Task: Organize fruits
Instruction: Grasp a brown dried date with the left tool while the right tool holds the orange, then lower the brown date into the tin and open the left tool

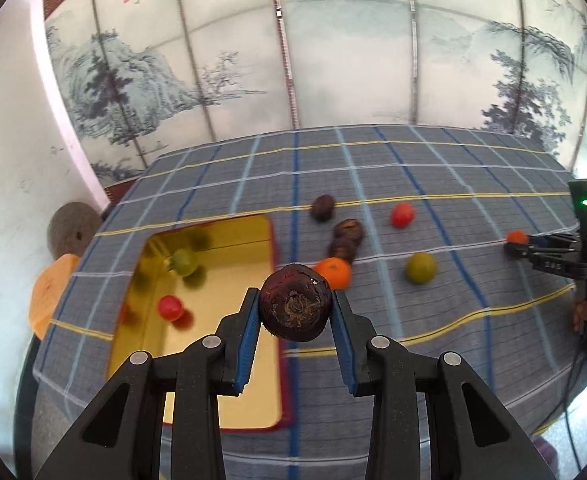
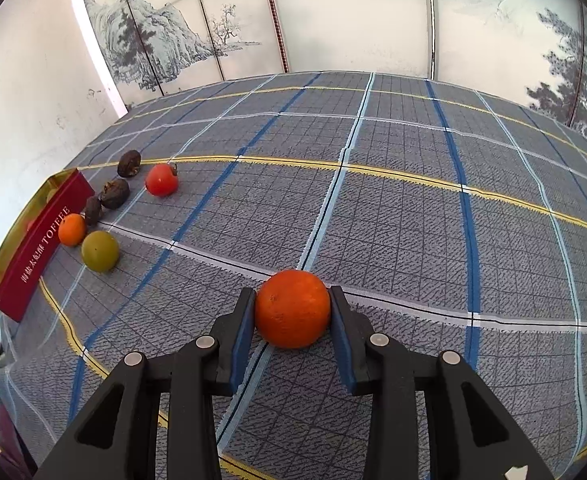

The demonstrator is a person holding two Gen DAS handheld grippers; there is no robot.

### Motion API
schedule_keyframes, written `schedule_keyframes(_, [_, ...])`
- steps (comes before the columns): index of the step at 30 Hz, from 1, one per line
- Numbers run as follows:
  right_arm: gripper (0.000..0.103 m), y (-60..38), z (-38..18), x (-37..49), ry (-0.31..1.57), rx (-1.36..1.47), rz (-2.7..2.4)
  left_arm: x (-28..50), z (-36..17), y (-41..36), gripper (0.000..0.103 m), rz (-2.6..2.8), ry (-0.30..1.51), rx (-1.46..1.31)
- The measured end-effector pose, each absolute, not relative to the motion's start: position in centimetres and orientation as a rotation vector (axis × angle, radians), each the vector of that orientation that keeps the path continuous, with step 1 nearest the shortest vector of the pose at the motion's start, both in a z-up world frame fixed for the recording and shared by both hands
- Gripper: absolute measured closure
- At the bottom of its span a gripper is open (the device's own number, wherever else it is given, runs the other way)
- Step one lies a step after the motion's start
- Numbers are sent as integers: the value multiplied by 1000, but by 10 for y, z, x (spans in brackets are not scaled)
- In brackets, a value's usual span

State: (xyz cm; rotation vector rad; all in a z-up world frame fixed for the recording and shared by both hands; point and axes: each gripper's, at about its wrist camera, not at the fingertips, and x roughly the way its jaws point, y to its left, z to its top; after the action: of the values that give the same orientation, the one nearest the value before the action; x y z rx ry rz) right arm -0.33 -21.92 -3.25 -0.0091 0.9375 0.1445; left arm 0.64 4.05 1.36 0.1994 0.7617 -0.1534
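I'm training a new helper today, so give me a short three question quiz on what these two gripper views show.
1. True or false: the left gripper holds an orange.
2. What does the right gripper grip?
3. How many fruits lie in the gold tray? A one, B two, C four.

Key:
1. False, it holds a dark brown fruit.
2. An orange.
3. B, a green fruit and a red fruit.

A woven, matt blue-grey checked cloth (image 2: pixel 393 220) covers the table. On it, the rectangular tray (image 1: pixel 229 240) has a glossy, mirror-like gold inside and smooth red outer walls. Right of the tray lie wrinkled, dull dark-brown fruits (image 1: pixel 347 230) and a smooth, shiny red tomato-like fruit (image 1: pixel 402 215).
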Motion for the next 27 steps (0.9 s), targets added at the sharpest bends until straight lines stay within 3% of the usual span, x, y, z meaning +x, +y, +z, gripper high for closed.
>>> schedule_keyframes(27, [64,-211,-34,-4,941,-72,127,30,-50,113,67,8,811,213])
